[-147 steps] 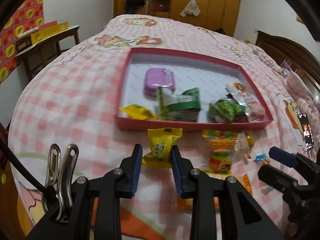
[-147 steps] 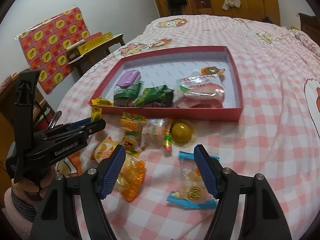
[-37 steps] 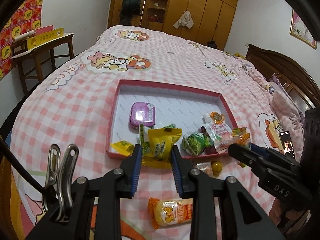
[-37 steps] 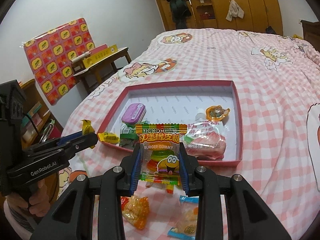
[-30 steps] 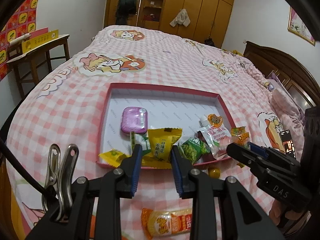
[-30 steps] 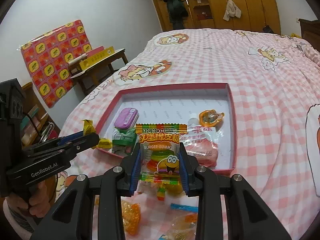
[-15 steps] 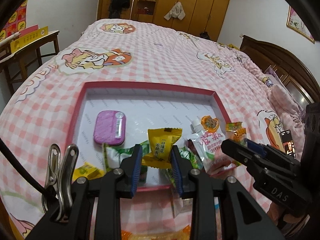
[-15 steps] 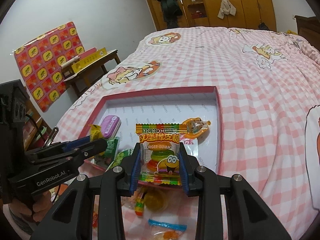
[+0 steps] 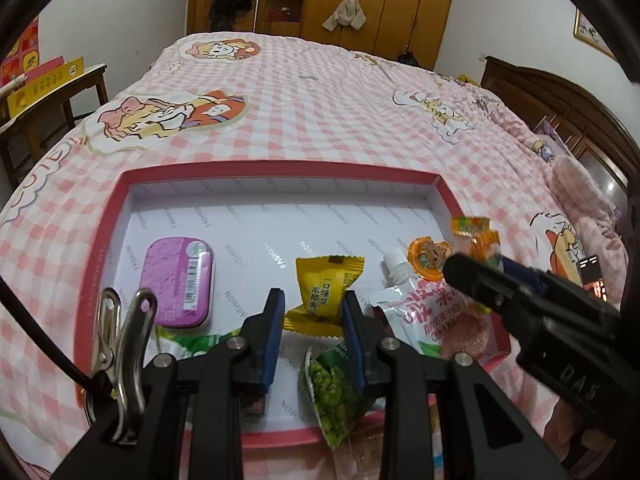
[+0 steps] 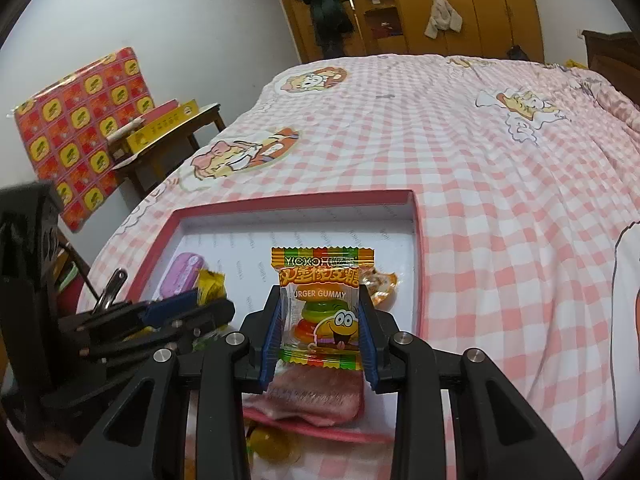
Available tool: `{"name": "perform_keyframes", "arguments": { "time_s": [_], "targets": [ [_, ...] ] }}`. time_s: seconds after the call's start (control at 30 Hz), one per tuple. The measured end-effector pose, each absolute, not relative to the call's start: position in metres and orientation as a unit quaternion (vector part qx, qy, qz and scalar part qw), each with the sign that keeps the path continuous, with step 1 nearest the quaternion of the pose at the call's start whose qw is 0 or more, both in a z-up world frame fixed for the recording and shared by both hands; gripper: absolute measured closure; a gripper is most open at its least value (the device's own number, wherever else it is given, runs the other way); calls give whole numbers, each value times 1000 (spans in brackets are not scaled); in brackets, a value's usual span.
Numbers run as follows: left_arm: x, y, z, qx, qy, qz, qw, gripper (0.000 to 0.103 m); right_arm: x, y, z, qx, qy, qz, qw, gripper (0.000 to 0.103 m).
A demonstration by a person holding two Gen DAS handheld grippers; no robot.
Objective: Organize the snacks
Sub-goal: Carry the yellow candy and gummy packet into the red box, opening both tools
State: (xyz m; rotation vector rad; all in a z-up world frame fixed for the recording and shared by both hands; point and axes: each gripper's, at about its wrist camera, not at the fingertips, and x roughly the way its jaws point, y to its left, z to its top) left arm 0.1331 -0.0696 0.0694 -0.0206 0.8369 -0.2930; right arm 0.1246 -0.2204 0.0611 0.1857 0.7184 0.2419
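A shallow red box (image 9: 276,169) with a white floor lies on the pink checked bed. My left gripper (image 9: 313,316) is shut on a yellow candy packet (image 9: 326,286) and holds it over the box's near half. My right gripper (image 10: 319,320) is shut on a burger gummy packet (image 10: 322,304) above the box (image 10: 418,240) near its right side. In the box lie a purple tin (image 9: 178,280), a green pea packet (image 9: 334,392), a pink drink pouch (image 9: 436,320) and an orange jelly cup (image 9: 426,252).
The right gripper's body (image 9: 552,320) crosses the right of the left wrist view. The left gripper's body (image 10: 140,328) sits at the left of the right wrist view. A wooden side table (image 10: 168,136) stands left of the bed. Loose snacks (image 10: 272,448) lie before the box.
Both grippers have moved forward with their packets, from in front of the box to over it. The box looks larger and closer in both views.
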Motion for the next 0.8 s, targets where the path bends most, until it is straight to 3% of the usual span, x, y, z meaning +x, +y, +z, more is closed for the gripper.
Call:
{"name": "perform_keyframes", "arguments": {
  "time_s": [0.8],
  "targets": [
    [147,-78,51,6,403,-129,906,73,179,-228,43,70,345,78,933,69]
  ]
}}
